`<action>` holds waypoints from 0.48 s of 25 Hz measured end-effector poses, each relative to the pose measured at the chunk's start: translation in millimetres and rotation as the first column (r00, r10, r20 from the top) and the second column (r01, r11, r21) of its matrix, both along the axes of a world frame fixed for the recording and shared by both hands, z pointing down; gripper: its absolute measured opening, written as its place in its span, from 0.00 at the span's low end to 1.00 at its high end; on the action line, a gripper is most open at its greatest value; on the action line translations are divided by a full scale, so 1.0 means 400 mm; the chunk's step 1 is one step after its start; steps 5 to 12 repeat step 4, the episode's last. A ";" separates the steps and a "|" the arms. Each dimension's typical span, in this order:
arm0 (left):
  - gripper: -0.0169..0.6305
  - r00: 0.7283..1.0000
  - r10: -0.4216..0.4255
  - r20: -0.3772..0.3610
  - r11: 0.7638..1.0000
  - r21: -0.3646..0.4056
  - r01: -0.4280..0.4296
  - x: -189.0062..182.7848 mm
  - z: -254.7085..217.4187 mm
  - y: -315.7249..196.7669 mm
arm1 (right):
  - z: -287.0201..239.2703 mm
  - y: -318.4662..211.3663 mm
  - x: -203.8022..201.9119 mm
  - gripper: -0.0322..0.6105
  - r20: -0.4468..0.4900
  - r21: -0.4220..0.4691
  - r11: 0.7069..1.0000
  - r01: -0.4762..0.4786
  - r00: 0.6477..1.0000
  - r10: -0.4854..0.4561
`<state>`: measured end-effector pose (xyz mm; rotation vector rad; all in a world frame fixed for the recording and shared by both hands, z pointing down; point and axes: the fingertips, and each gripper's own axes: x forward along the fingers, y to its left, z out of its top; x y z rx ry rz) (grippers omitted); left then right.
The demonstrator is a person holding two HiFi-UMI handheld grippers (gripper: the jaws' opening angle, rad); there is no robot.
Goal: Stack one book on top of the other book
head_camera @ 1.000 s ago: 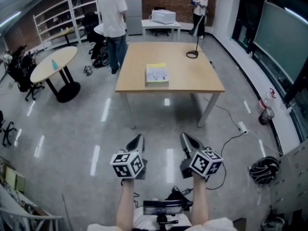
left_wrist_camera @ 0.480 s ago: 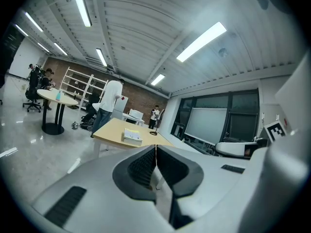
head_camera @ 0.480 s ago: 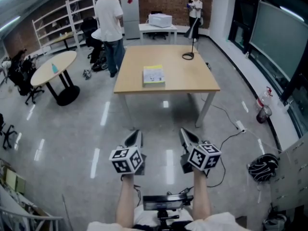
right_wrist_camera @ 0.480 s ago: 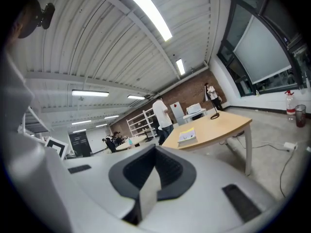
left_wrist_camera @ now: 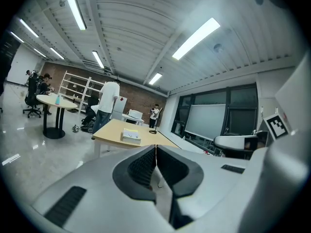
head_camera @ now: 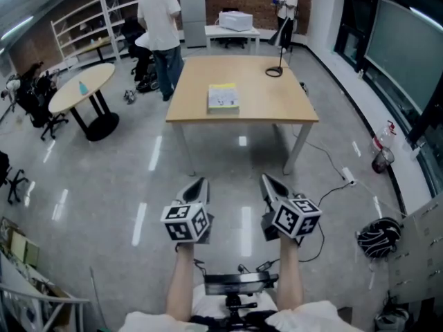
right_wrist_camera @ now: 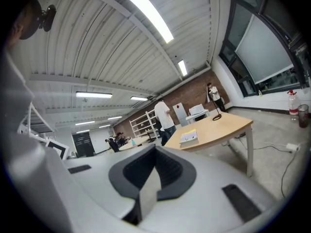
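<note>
The person reaches both bare arms forward, the left forearm (head_camera: 181,282) and the right forearm (head_camera: 291,277) running side by side low in the head view. Each ends behind a cube of black-and-white square markers, the left cube (head_camera: 185,223) and the right cube (head_camera: 296,217). The left grey two-jaw gripper (head_camera: 200,184) points ahead, its dark ribbed pads (left_wrist_camera: 146,166) pressed together with nothing between them. The right grey two-jaw gripper (head_camera: 267,181) lies near it but apart, jaws likewise closed and empty.
</note>
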<state>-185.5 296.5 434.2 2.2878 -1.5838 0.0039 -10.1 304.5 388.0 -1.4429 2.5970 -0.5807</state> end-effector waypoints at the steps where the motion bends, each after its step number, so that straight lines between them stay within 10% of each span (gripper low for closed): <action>1: 0.05 1.000 -0.004 0.001 1.000 0.006 0.004 -0.002 -0.004 -0.002 | -0.002 0.000 -0.004 0.05 -0.004 0.006 1.000 0.007 1.000 -0.007; 12: 0.05 1.000 -0.015 0.007 0.999 0.029 0.014 -0.007 -0.018 -0.011 | -0.010 -0.002 -0.013 0.05 -0.021 0.030 0.999 0.022 1.000 -0.022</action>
